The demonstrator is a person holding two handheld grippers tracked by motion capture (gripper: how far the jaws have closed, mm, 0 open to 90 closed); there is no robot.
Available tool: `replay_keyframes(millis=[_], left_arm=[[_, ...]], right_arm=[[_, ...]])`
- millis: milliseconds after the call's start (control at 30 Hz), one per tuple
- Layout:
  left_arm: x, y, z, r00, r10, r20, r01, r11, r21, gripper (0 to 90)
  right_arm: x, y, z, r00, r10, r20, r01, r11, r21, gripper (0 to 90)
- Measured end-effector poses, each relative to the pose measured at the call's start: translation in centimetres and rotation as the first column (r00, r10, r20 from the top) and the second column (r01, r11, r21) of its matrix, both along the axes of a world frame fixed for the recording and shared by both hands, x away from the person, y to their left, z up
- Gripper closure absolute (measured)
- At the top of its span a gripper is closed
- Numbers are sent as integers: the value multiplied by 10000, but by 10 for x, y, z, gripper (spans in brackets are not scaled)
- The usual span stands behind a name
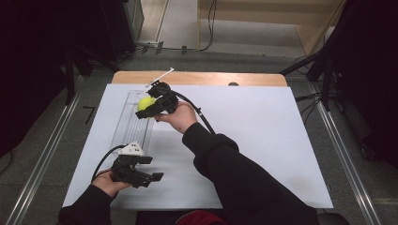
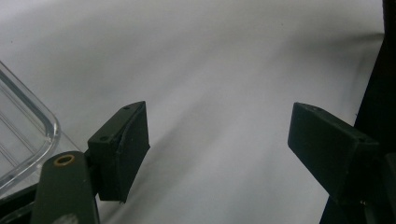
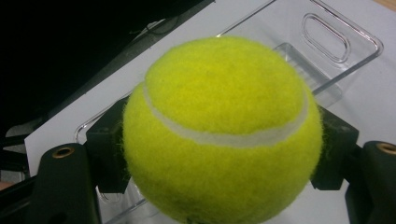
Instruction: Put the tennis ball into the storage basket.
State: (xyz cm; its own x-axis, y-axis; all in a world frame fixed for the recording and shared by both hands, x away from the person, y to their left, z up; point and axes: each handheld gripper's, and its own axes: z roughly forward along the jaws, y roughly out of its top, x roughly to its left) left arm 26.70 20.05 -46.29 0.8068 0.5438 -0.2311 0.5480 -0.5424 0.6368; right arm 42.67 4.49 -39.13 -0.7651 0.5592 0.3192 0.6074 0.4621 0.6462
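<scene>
A yellow-green tennis ball [image 1: 146, 103] [image 3: 222, 133] is clamped between the black jaws of my right gripper [image 1: 151, 107] [image 3: 219, 154], held above a long clear plastic tray [image 1: 133, 119] [image 3: 327, 44] at the left of the white table. The ball hides most of the tray beneath it in the right gripper view. My left gripper [image 1: 154, 180] [image 2: 217, 147] rests low near the table's front left, just in front of the tray's near end [image 2: 28, 130]. Its jaws stand wide apart with only white surface between them.
A white sheet [image 1: 263, 136] covers the table; a wooden strip [image 1: 197, 78] shows along its far edge. The right sleeve [image 1: 234, 173] crosses the middle from the bottom. A cable [image 1: 199, 115] trails from the right gripper. Grey floor and metal rails flank the table.
</scene>
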Motion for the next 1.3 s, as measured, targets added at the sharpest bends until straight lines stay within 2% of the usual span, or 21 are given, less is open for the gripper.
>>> replay_keyframes(millis=[600, 700, 967, 1300], left_arm=[[0, -1, 0, 10000, -45, -32, 45, 10000, 7, 216], [0, -1, 0, 10000, -31, -28, 31, 10000, -1, 216], [-1, -1, 0, 10000, -58, -15, 58, 10000, -44, 215], [-1, -1, 0, 10000, -64, -8, 63, 10000, -36, 216]], right_arm=[[14, 22, 0, 9999, -73, 103, 74, 9999, -152, 228], [16, 27, -1, 10000, -41, 8, 41, 10000, -79, 228], [15, 40, -3, 9998, 29, 175, -26, 9998, -179, 228], [16, 50, -10, 10000, 70, 57, -69, 9998, -176, 228]])
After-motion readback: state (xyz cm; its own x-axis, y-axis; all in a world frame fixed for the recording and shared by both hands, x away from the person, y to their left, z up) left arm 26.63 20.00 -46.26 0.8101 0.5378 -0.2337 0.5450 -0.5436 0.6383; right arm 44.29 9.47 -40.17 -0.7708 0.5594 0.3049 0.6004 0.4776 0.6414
